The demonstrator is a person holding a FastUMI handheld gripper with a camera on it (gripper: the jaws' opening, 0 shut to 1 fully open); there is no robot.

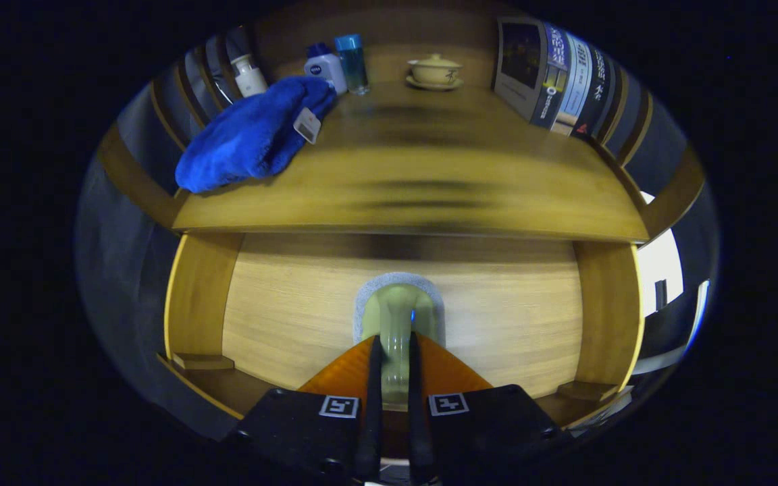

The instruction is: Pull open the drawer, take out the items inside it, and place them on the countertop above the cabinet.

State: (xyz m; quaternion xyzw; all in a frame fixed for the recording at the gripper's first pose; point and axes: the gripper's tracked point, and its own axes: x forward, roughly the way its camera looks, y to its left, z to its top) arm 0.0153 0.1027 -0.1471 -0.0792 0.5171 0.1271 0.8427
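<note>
A pale wooden drawer front fills the space under the countertop. A greenish handle on a grey backing pad sticks out of its middle. My gripper is shut on this handle, one finger pressing each side of its stem. The drawer's inside is hidden. On the countertop lies a blue cloth with a white tag, at its left side.
Along the back of the countertop stand a small white bottle, a white jar with a blue cap, a blue-capped clear bottle and a lidded tea cup on a saucer. Several books lean at the right. Wooden side posts flank the drawer.
</note>
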